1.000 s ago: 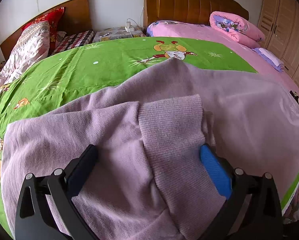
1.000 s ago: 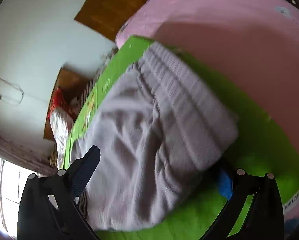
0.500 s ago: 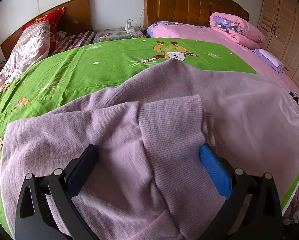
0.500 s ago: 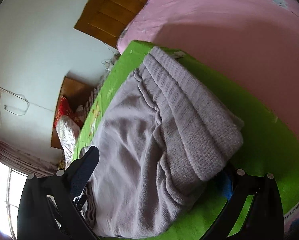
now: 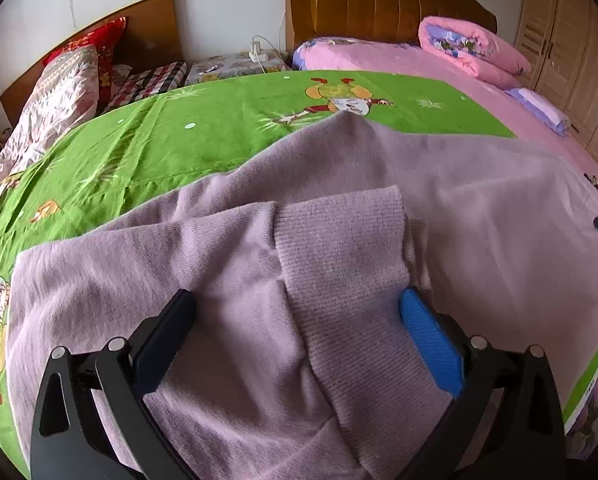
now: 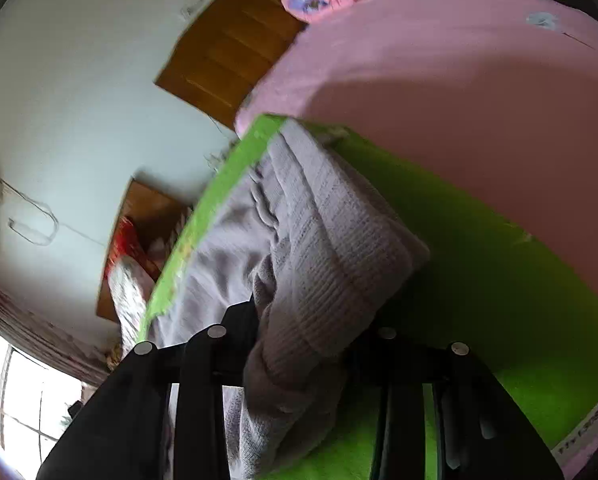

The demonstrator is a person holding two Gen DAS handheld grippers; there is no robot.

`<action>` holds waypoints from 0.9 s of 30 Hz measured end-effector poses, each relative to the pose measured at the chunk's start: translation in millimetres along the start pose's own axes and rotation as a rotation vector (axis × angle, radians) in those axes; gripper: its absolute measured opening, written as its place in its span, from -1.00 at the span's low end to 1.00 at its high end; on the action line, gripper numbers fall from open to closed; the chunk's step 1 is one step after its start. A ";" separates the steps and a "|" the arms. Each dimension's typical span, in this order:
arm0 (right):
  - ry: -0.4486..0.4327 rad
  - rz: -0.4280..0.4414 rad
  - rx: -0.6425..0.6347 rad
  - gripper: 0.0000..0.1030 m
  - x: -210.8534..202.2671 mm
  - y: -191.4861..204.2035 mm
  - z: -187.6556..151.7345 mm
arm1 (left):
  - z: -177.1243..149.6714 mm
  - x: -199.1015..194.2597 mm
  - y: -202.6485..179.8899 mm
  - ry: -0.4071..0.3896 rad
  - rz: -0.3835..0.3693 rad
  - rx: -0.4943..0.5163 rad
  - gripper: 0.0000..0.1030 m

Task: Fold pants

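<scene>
Lilac knit pants [image 5: 479, 216] lie spread on a green cartoon-print sheet [image 5: 179, 140]. A ribbed cuff [image 5: 339, 240] is folded over the top of them. My left gripper [image 5: 295, 300] hovers open just above the fabric, its fingers wide apart on either side of that cuff. In the right wrist view the pants' [image 6: 319, 232] ribbed band is bunched between the jaws of my right gripper [image 6: 303, 328]. Those jaws are closing and squeeze the band at the pants' near corner, low over the sheet [image 6: 479, 280].
A pink-covered bed [image 5: 439, 68] with a rolled pink quilt [image 5: 471, 48] adjoins the green sheet on the right. Wooden headboards and a wardrobe [image 5: 571, 40] stand behind. Patterned pillows [image 5: 59, 96] are piled at the far left.
The right gripper's jaws have come in from wide apart onto the ribbed band, which now bunches between them, and the gripper has tipped a little. The left gripper has stayed where it was.
</scene>
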State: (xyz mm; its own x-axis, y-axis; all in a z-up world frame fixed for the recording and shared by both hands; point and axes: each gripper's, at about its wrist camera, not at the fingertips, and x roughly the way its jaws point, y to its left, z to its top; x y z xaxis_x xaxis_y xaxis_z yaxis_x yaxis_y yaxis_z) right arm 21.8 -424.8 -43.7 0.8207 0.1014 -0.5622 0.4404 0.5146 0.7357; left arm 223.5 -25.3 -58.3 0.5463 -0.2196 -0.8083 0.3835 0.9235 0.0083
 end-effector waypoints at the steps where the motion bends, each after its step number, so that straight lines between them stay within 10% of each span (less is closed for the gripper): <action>1: -0.028 0.003 -0.016 -0.33 -3.5 4.9 -1.3 | 1.5 -0.4 0.4 0.006 -0.003 -0.001 0.97; 5: -0.134 0.036 -0.212 -0.35 -25.7 55.6 -6.0 | -2.6 -39.3 23.0 -0.087 -0.129 -0.119 0.31; 9: -0.191 0.099 -0.440 -0.35 -40.5 134.7 -20.8 | -27.3 -116.8 77.0 -0.316 -0.197 -0.310 0.97; 11: -0.195 0.127 -0.594 -0.35 -37.5 185.6 -45.4 | -41.5 -141.5 107.5 -0.365 -0.239 -0.388 0.97; 17: -0.120 0.149 -1.172 -0.35 7.7 311.8 -197.5 | -76.0 -166.1 180.4 -0.395 -0.342 -0.607 0.96; 22: 0.066 0.047 -1.642 -0.36 68.6 312.2 -345.7 | -101.0 -153.1 200.3 -0.339 -0.447 -0.662 0.96; 27: -0.071 -0.007 -1.724 -0.36 68.7 292.1 -366.8 | -109.1 -132.0 194.0 -0.258 -0.583 -0.643 0.96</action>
State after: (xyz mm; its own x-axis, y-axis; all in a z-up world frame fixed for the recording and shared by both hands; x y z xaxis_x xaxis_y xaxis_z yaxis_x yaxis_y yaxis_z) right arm 73.4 44.8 -6.0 0.8549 0.0845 -0.5118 -0.3834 0.7676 -0.5136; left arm 144.6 217.2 -14.3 0.5753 -0.6997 -0.4235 0.2040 0.6242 -0.7542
